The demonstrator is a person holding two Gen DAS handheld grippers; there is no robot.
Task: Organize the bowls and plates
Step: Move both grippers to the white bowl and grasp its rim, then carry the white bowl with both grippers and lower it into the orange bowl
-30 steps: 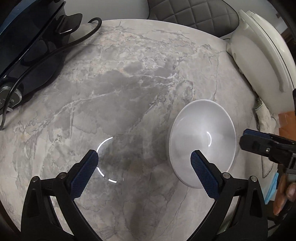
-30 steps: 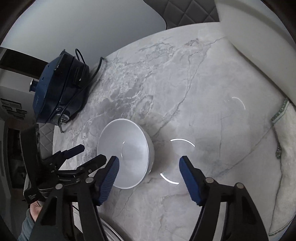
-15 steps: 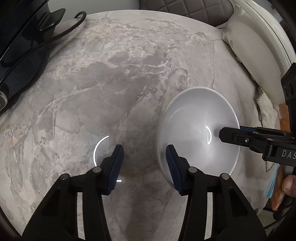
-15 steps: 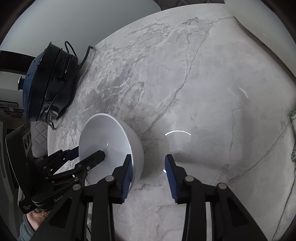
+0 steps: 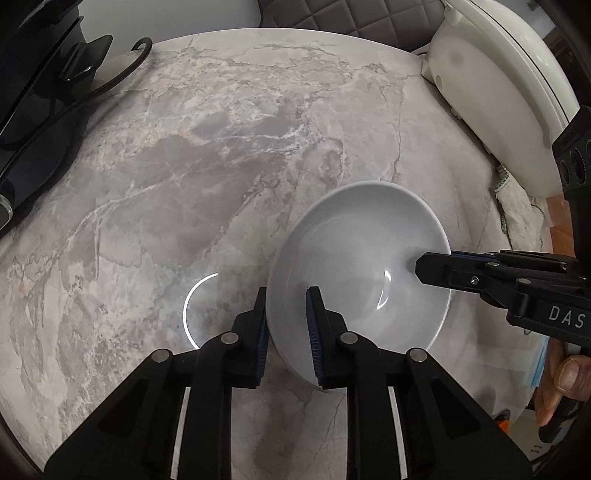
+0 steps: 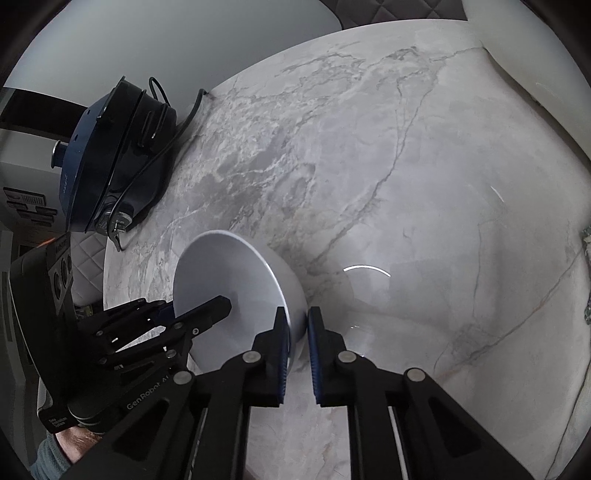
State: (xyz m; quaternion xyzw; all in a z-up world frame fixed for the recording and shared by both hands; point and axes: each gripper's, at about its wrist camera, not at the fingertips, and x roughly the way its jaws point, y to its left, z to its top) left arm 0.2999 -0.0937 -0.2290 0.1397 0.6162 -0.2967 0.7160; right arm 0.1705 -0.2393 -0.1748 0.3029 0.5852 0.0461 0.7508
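Observation:
A white bowl (image 5: 362, 266) stands on the grey marble table (image 5: 203, 166). My left gripper (image 5: 286, 317) straddles the bowl's near-left rim, one pad outside the wall and one inside. Its jaws are closing and a little gap still shows at the inner pad. From the right, my right gripper (image 5: 436, 266) reaches over the opposite rim. In the right wrist view the right gripper (image 6: 297, 328) is shut on the rim of the bowl (image 6: 229, 280), with the wall pinched between its blue pads. The left gripper (image 6: 199, 314) holds its place on the bowl's far side there.
A dark blue appliance (image 6: 110, 158) with a black cord sits at the table's left edge. A white lidded appliance (image 5: 498, 92) and a crumpled cloth (image 5: 517, 206) lie to the right. A quilted chair back (image 5: 351, 18) is behind. A person's thumb (image 5: 569, 373) shows low right.
Both grippers' jaws have narrowed from wide apart. The left one shifted right onto the bowl's near rim, and the right one closed on the opposite rim.

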